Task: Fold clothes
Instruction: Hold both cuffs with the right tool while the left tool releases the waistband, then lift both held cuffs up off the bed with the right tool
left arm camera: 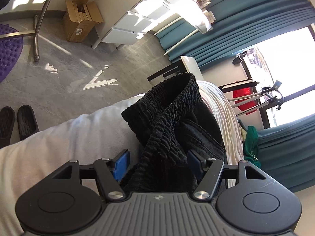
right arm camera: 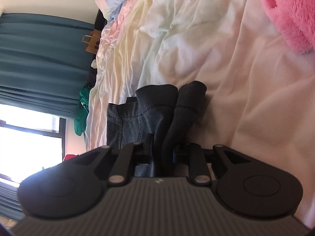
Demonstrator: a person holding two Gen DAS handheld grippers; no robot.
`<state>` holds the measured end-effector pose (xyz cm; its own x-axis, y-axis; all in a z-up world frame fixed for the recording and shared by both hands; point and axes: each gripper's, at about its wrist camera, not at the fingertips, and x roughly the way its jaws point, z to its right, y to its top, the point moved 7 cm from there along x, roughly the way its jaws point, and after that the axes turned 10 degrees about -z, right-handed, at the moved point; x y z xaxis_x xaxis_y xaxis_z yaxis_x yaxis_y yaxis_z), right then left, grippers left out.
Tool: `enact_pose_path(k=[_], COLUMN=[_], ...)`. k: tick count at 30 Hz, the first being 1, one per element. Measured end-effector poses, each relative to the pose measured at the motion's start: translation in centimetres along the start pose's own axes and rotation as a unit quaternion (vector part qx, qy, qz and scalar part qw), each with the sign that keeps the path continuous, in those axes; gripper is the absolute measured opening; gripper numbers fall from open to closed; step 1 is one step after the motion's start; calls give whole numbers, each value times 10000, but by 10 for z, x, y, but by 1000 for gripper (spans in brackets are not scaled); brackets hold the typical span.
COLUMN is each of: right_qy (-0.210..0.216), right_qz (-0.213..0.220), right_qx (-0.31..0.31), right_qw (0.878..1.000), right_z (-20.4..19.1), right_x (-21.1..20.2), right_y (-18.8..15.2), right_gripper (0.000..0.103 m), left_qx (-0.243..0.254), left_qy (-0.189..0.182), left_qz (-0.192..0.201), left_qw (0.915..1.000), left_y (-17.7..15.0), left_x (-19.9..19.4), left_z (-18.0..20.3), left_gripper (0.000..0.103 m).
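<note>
Left wrist view: the left gripper [left arm camera: 157, 160] points down over the edge of the bed [left arm camera: 65, 137], its jaws spread wide. The elastic waistband of the black trousers [left arm camera: 167, 122] lies bunched between the blue pads [left arm camera: 122, 160] without either pad pressing on it. The garment rests on the bed's white cover. Beyond the bed, on the grey floor, an open cardboard box [left arm camera: 80, 19] holds what look like flat brown packs standing on edge. A pair of black slippers [left arm camera: 17, 122] sits on the floor just beside the bed.

Right wrist view: the right gripper [right arm camera: 162, 151] is rolled onto its side, so the bed [right arm camera: 236, 78] runs upward. Its jaws stand narrowly apart with a dark fold of the black trousers [right arm camera: 157, 114] between them; whether they pinch it I cannot tell. A brown paper bag [right arm camera: 93, 41] stands beyond the bed; its contents are hidden.
</note>
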<state>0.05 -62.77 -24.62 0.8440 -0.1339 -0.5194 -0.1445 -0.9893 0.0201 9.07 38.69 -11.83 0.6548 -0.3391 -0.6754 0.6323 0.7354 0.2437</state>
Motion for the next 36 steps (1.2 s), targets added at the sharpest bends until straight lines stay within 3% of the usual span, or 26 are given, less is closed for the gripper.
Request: enact_pose_path(k=[3, 6, 8, 11, 13, 15, 20, 24, 26, 30, 34, 36], right_qy=[28, 101, 176, 342, 382, 392, 353, 524, 638, 584, 384, 279], right_qz=[-111, -160, -179, -242, -283, -330, -483, -481, -475, -516, -527, -502], right_qx=[-6, -69, -139, -434, -592, -690, -847, -1355, -1506, -1233, -1238, -1333], right_qw=[9999, 9998, 9996, 9982, 9971, 9963, 9946, 9882, 9854, 9893, 9902, 9894], right_z=[3, 0, -6, -22, -29, -32, -32, -47, -53, -44, -39, -40], right_x=[4, 6, 7, 9, 10, 12, 24, 26, 26, 31, 36, 36], right_y=[2, 3, 2, -3, -5, -6, -6, -11, -13, -9, -7, -6], right_gripper=[27, 34, 50, 68, 68, 68, 68, 68, 69, 68, 59, 47], left_qx=[682, 1139, 1438, 1955, 2294, 2538, 3018, 3321, 3515, 3847, 3837, 3810], left_qy=[471, 635, 752, 1052, 1221, 1197, 902, 601, 485, 413, 395, 396], left_qz=[195, 369, 605, 1073, 1297, 1352, 1177, 954, 839, 598, 415, 401], left_qw=[9964, 9908, 9849, 9691, 9569, 9503, 9418, 9365, 9312, 9202, 9217, 9228], left_y=[-10, -16, -16, -19, -22, -30, -63, -99, -119, -160, -179, -185], left_x=[-28, -53, -67, -83, -84, -78, -43, -4, 16, 57, 85, 96], left_z=[8, 27, 45, 76, 102, 126, 185, 222, 233, 238, 238, 238], left_gripper=[74, 75, 75, 75, 75, 75, 75, 75, 75, 75, 75, 75])
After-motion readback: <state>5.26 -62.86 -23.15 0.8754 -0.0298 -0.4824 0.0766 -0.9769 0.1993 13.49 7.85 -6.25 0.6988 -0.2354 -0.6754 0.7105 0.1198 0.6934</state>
